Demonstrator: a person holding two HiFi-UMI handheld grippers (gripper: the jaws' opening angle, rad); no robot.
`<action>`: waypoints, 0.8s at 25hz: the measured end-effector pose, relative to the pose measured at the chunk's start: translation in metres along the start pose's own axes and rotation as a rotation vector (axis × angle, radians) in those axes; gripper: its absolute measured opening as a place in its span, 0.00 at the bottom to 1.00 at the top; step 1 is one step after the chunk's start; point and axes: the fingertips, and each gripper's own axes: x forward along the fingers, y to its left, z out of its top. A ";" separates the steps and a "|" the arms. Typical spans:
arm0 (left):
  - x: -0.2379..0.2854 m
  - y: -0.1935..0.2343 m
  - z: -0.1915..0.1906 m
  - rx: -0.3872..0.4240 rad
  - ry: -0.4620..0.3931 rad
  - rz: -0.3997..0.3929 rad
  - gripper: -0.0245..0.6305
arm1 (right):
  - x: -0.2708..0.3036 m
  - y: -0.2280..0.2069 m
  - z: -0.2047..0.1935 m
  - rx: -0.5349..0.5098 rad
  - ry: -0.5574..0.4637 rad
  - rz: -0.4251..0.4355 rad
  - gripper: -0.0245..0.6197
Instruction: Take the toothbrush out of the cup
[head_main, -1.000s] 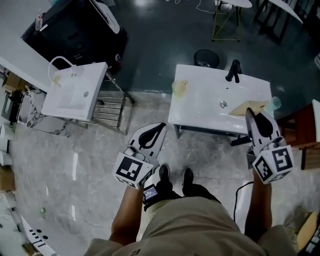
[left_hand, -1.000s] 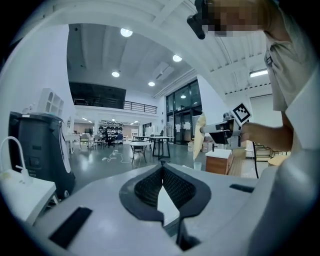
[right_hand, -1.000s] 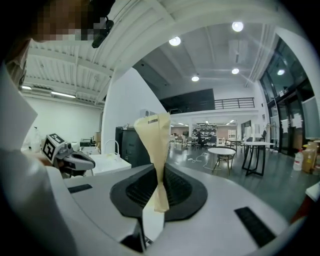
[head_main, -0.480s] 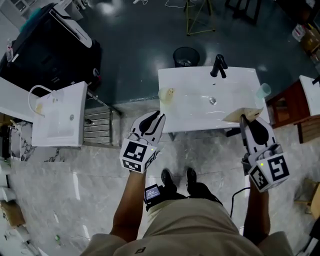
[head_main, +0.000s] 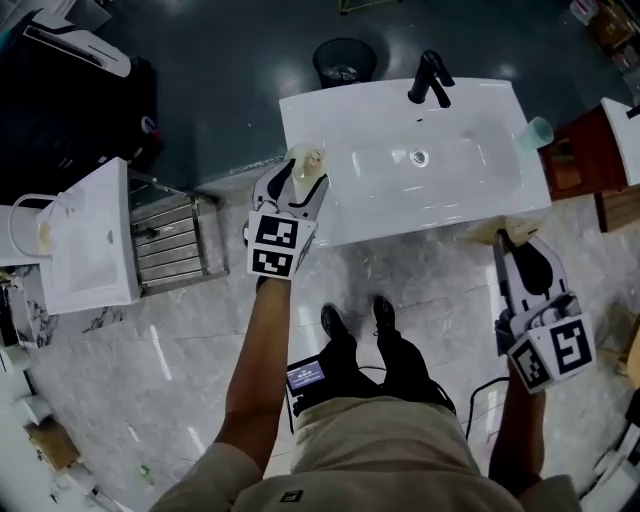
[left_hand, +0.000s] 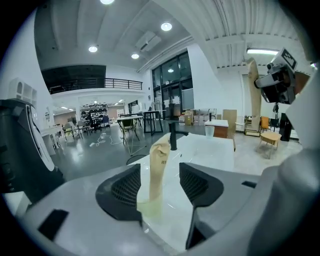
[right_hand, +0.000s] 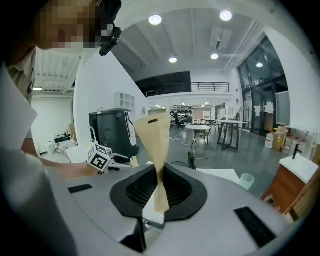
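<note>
L gripper (left_hand: 159, 169): jaws have just been opening and now stand wide apart, w/ the toothbrush (left_hand: 160, 157) upright between them. There is a gap on each side and the pads aren't pressing, so no grip yet. A sec ago this gripper hung low in front of the person, well short of the basin top (head_main: 400, 195). Now it's out at the top's front-left corner, tips either side of the cup (head_main: 303, 163).

The cup is pale yellow and see-through, and sits right at that front-left corner. The toothbrush stands in it, beige, looks sleeved or wrapped, can't tell which, w/ its head end above the rim. It's not out yet.

Meaning for the task: approach looks done and the jaws are lined up. Next is prob. to close on the shaft above the rim and lift straight up. The cup looks light and nothing holds it, so it could tip or ride up w/ the brush.

R gripper (right_hand: 160, 187): closed on a tan paper piece (right_hand: 152, 132) that fans up from the pinch. It's dropped lower than half a sec ago and hangs off the top's front-right corner, touching nothing there.

Further out: black faucet (head_main: 428, 78) at the back edge, teal cup (head_main: 535, 132) by the back-right corner.
</note>
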 end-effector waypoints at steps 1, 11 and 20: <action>0.011 0.002 -0.004 0.009 0.008 0.000 0.38 | 0.006 -0.004 -0.007 0.008 0.012 -0.001 0.09; 0.053 0.001 -0.013 0.063 0.009 0.012 0.36 | 0.030 -0.018 -0.052 0.042 0.078 0.010 0.09; 0.040 0.016 -0.006 0.022 -0.075 0.015 0.10 | 0.054 -0.004 -0.054 0.032 0.090 0.040 0.09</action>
